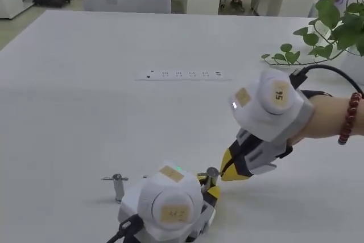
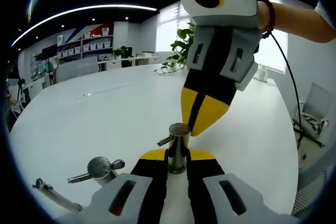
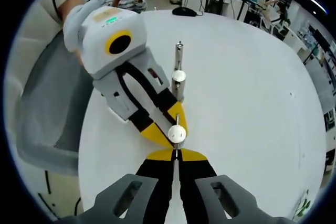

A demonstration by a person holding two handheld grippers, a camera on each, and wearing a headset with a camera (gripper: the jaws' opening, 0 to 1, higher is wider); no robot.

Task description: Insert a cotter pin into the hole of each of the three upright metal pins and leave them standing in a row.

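Metal pin [image 2: 178,148] upright, clamped in left gripper [image 2: 177,157]

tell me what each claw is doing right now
Left claw: closed on an upright metal pin.
Right claw: closed, tips at that pin's head; whether it grips anything cannot be told.

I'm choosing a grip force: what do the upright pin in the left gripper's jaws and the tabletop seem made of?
The upright pin looks like bare metal, polished silver-grey: its flat head catches bright highlights. The tabletop looks like smooth white laminate or painted board, semi-matt with soft reflections; its core cannot be told.
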